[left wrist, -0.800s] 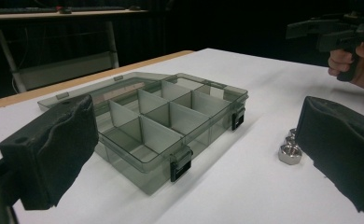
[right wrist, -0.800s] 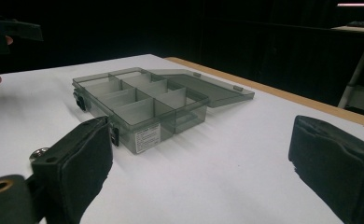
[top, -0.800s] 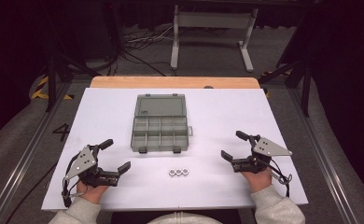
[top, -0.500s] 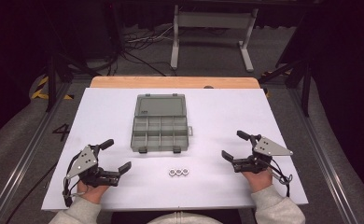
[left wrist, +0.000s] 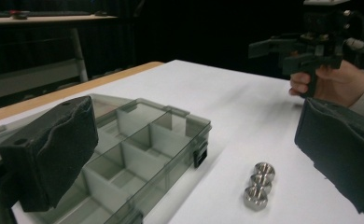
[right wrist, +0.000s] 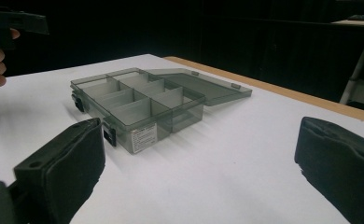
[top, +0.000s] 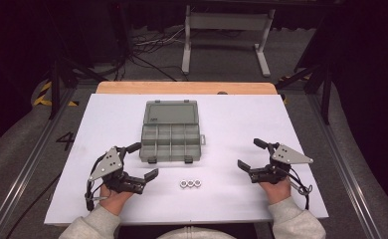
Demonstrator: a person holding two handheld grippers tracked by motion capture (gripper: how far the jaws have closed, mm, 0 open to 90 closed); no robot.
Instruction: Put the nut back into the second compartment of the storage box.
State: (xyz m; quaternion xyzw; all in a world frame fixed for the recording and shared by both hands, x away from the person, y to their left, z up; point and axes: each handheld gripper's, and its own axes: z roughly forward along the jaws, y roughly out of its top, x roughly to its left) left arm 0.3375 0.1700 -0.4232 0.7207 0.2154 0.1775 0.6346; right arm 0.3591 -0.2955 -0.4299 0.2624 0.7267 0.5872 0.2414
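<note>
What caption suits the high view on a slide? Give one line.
Two open hand-held grippers, left gripper and right gripper, flank three small silver hex nuts before an open grey translucent plastic compartment box.

The left gripper (top: 144,160) sits low at the person's left, jaws spread wide and empty, held in the left hand (top: 113,198). The right gripper (top: 248,155) mirrors it opposite, jaws also wide apart, held in the right hand (top: 275,189).

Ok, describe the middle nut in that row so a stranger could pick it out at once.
Start at the white table and find the open grey compartment box at its centre. Just in front of the box's near edge, between the two grippers, lie three small metal nuts in a touching row. The middle nut is the one with a nut on each side.
</note>
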